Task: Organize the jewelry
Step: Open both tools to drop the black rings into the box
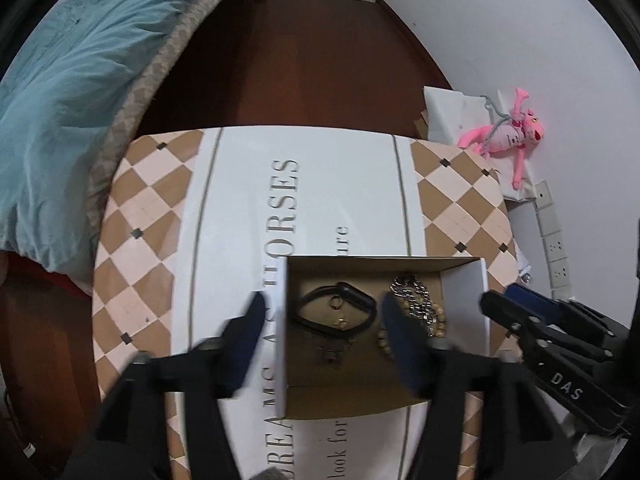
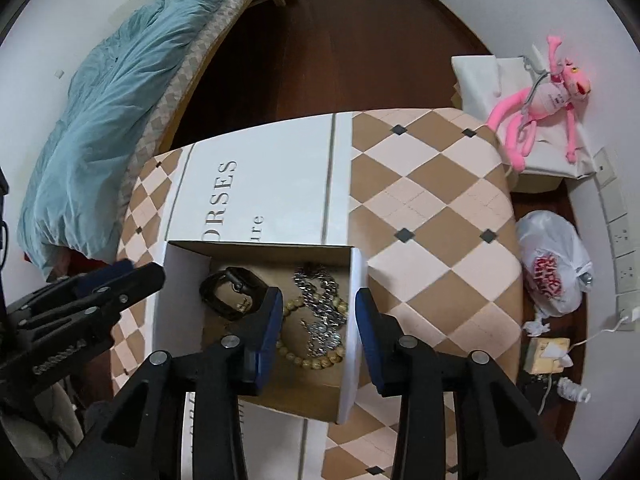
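An open cardboard box (image 1: pixel 466 300) (image 2: pixel 354 320) with white walls stands on the table. Inside lie a black wristband (image 1: pixel 338 312) (image 2: pixel 230 292), a silver chain (image 1: pixel 416 300) (image 2: pixel 324 308), a beaded bracelet (image 1: pixel 436 316) (image 2: pixel 316 358) and small gold rings (image 1: pixel 335 302). My left gripper (image 1: pixel 324 316) is open and empty above the box, straddling its left wall. My right gripper (image 2: pixel 316 312) is open and empty, straddling the box's right wall above the chain. Each gripper shows in the other's view: the right one (image 1: pixel 508 308), the left one (image 2: pixel 132 276).
The table (image 1: pixel 248 200) (image 2: pixel 432 200) has a chequered cloth with a white printed panel. A bed with a blue duvet (image 1: pixel 68 100) is at the left. A pink plush toy (image 2: pixel 548 96) and a white plastic bag (image 2: pixel 552 264) lie at the right.
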`<state>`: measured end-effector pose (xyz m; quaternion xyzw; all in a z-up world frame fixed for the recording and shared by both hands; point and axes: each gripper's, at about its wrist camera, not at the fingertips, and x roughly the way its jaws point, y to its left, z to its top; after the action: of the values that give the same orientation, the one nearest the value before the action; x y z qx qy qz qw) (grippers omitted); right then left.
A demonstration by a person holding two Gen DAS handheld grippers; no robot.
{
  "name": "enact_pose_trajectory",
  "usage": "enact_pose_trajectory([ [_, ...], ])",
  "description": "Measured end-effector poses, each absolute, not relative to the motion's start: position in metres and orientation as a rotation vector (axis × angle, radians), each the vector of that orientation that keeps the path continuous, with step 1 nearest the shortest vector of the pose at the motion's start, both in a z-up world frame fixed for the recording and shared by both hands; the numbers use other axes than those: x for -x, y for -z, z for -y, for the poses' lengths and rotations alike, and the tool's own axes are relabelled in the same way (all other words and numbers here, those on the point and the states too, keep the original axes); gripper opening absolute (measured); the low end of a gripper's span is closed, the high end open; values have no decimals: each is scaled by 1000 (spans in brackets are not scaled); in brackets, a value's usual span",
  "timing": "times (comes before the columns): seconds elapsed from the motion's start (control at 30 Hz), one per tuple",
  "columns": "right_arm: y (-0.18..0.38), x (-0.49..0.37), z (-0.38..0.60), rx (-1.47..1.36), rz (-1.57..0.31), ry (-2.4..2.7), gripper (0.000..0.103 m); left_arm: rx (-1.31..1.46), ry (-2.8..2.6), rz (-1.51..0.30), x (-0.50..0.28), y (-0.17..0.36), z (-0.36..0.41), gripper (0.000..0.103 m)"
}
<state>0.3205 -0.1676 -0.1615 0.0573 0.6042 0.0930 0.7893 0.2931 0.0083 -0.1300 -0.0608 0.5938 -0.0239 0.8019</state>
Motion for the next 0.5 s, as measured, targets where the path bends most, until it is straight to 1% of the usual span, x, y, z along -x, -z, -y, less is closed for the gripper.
enact_pose_trajectory([
  [0.03,160,-318,166,-99,-1298,-189,42,124,37,-1267,-291,130,-11,69],
  [0.1,158,-314,165,-67,-1294,-167,52,114,10,-1266,-287,131,-16,72],
  [0.13,158,-311,165,-55,-1292,-155,54,109,-2,-1266,-283,132,-18,77],
  [0.17,159,-308,164,-38,-1293,-139,58,102,-13,-1268,-280,134,-20,85],
  [0.2,159,-306,164,-23,-1293,-123,60,95,-25,-1268,-276,135,-21,87],
  [0.27,162,-299,162,3,-1287,-98,61,83,-46,-1262,-267,140,-24,87],
  [0.3,163,-296,161,22,-1287,-83,63,79,-53,-1261,-264,141,-24,87],
  [0.33,165,-292,160,33,-1287,-72,68,71,-62,-1257,-259,144,-25,87],
  [0.4,169,-284,159,48,-1289,-53,94,65,-73,-1248,-252,147,-25,87],
  [0.43,171,-281,158,56,-1287,-47,96,58,-81,-1245,-249,149,-24,91],
  [0.47,172,-277,158,68,-1285,-39,96,53,-87,-1240,-246,149,-24,98],
  [0.5,173,-275,157,72,-1284,-35,96,50,-89,-1233,-244,150,-23,101],
])
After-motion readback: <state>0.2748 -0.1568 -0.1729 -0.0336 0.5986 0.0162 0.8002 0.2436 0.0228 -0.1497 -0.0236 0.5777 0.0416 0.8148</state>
